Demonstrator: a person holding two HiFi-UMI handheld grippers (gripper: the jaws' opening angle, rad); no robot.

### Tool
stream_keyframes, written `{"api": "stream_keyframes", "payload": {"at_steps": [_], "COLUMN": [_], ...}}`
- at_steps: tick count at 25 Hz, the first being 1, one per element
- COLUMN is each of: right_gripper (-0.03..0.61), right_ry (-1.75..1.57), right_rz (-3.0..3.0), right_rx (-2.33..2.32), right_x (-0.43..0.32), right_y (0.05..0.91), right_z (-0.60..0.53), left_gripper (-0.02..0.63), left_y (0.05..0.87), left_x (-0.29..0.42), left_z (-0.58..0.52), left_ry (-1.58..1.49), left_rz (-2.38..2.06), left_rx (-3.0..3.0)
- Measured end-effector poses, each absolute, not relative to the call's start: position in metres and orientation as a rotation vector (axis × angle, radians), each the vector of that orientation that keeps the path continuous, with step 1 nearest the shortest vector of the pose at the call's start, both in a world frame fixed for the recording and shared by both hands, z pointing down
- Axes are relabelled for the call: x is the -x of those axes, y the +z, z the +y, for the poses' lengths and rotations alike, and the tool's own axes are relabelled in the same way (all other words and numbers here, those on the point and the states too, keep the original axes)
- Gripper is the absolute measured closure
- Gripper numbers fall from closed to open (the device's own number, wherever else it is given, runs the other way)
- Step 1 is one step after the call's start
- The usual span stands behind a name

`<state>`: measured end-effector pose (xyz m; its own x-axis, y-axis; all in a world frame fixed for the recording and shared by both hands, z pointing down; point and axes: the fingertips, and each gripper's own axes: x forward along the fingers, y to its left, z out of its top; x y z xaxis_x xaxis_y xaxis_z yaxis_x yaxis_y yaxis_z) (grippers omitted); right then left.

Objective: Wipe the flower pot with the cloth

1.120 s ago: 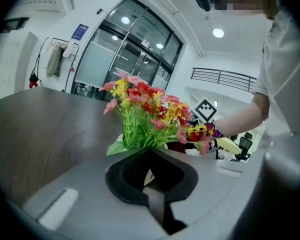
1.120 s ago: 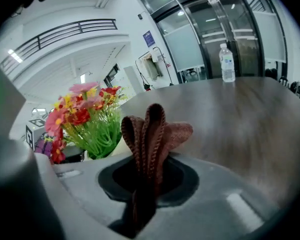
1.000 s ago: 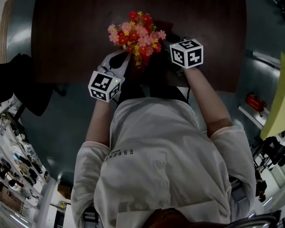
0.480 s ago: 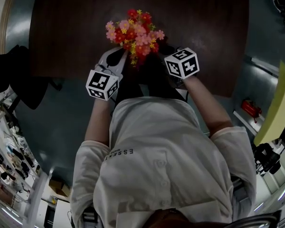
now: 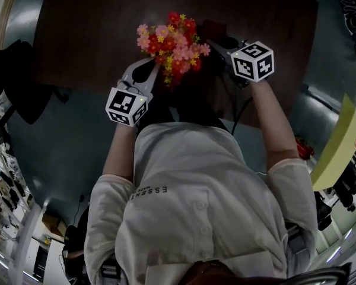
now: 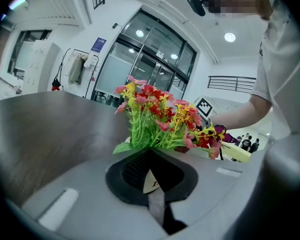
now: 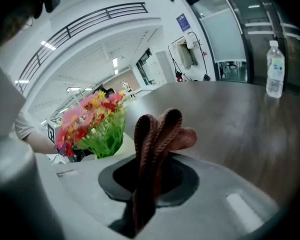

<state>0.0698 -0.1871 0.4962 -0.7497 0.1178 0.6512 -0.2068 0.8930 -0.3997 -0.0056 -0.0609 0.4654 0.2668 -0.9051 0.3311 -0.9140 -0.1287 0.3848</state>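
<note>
Flower pot (image 6: 150, 182): a white pot at the near part of the dark wooden desk (image 5: 95, 28), straight in front of the person. From the head view the blooms hide it, so its base cannot be seen.
Flowers (image 5: 173, 43): a dense bunch of red, pink and yellow blooms on green stems, rising from the pot.
Left gripper (image 6: 152, 176): clenched on the flower pot. A thin white piece of the pot's rim is pinched between its black pads, with the stems just beyond them. It comes at the pot from the person's left.
Right gripper (image 7: 150, 179): grasping the cloth, on the right side of the bunch, apart from the pot.
Cloth (image 7: 157, 134): brown, folded into thick loops that stand up out of the jaws. It is not touching the pot or the flowers.
Water bottle (image 7: 275, 69): clear plastic, upright at the far end of the desk, well apart from the pot.
</note>
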Motion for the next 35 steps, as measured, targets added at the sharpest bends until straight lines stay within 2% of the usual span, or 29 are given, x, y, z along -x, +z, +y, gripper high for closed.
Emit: {"api": "stream_keyframes", "payload": {"at_steps": [8,17,25,35], "right_gripper": [0.531,0.532,0.532,0.531], "right_ry": [0.533,0.672,0.800,0.798], "right_rz": [-2.379,-2.233,-2.016,-1.936], "right_rx": [0.354,0.752,0.957,0.936], "right_x": [0.008,0.079,0.074,0.027], "right_y": [0.493,0.507,0.511,0.521], "right_z": [-0.201,-0.172,-0.143,-0.150], "left_gripper": [0.598,0.600,0.600,0.600], "left_y": [0.466,0.465,0.464,0.471], "left_x": [0.008,0.013,0.013,0.023], "left_z": [-0.063,-0.067,-0.064,-0.059], "left_ry": [0.056,0.006,-0.021,-0.015], "left_rz": [-1.716,-1.776,-1.828,-1.846], "left_rx": [-1.967,-1.876,-1.790,-1.731]}}
